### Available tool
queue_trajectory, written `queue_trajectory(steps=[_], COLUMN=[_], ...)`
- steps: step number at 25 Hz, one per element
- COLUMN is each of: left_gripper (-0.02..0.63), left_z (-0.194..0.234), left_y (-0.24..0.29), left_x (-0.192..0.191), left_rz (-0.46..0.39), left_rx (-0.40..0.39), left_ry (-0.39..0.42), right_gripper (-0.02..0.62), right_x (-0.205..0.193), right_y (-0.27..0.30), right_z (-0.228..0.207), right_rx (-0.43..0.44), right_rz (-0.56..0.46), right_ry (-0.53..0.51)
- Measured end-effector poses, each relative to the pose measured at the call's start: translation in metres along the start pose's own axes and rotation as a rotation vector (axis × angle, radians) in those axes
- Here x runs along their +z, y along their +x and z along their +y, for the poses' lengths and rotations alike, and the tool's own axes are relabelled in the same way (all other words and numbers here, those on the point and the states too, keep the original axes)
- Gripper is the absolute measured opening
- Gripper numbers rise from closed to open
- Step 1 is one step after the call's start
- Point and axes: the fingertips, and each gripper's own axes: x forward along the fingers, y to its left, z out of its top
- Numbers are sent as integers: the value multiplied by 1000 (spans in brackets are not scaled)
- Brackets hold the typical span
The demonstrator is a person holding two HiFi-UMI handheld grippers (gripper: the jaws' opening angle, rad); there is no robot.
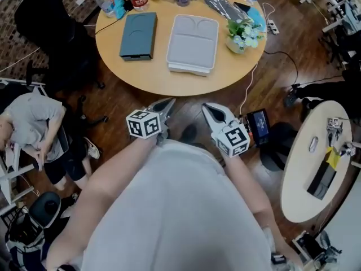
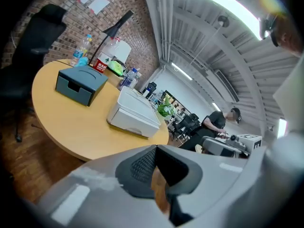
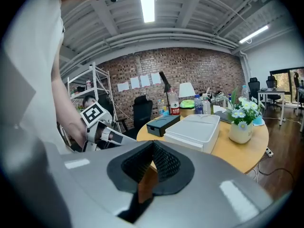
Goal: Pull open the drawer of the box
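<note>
A: Head view. Where are the claws?
B: Left gripper (image 1: pixel 168 103) and right gripper (image 1: pixel 207 109) hover side by side over the wood floor, just short of the near edge of the round table (image 1: pixel 169 81). The 2 tips point toward each other and neither touches anything.
A: And the boxes?
B: 2 on the table, well apart from both claws. The dark box (image 1: pixel 138 35) lies left and the white box (image 1: pixel 193 42) right, just beside each other. A flower pot (image 1: pixel 242 34) stands right of the white box, and bottles stand along the far edge.
A: Left gripper view?
B: Jaws pressed together with nothing between them. Far off to the left, the dark box (image 2: pixel 80 84) shows a notched front, closed. The white box (image 2: pixel 133 115) lies nearer, its drawer front flush. I cannot tell which box is the one meant.
A: Right gripper view?
B: Jaws closed tip to tip, also empty. Beyond them the dark box (image 3: pixel 162 122) lies left of the white box (image 3: pixel 197 129), with the flower pot (image 3: pixel 241 127) at the right.
</note>
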Motion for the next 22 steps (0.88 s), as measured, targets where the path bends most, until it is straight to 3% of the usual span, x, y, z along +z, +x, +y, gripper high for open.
queue_trajectory(steps=[8,12,16,22], left_gripper=[6,8,51,153], left_z=[4,9,21,39], left_y=[38,53,67,91], left_x=[13,27,29,45], left_rz=[-63,-152,-268,-431], left_rx=[-65,-104,-107,-136], left_ry=[-172,-295,-468,-655], right_gripper=[2,2,2,2], right_x=[21,21,22,39], right_y=[-2,-2,-3,1], right_z=[-1,-5,-10,-17], right_rx=[11,27,44,67], right_rz=[18,68,103,127], right_ry=[-29,-63,-57,-104])
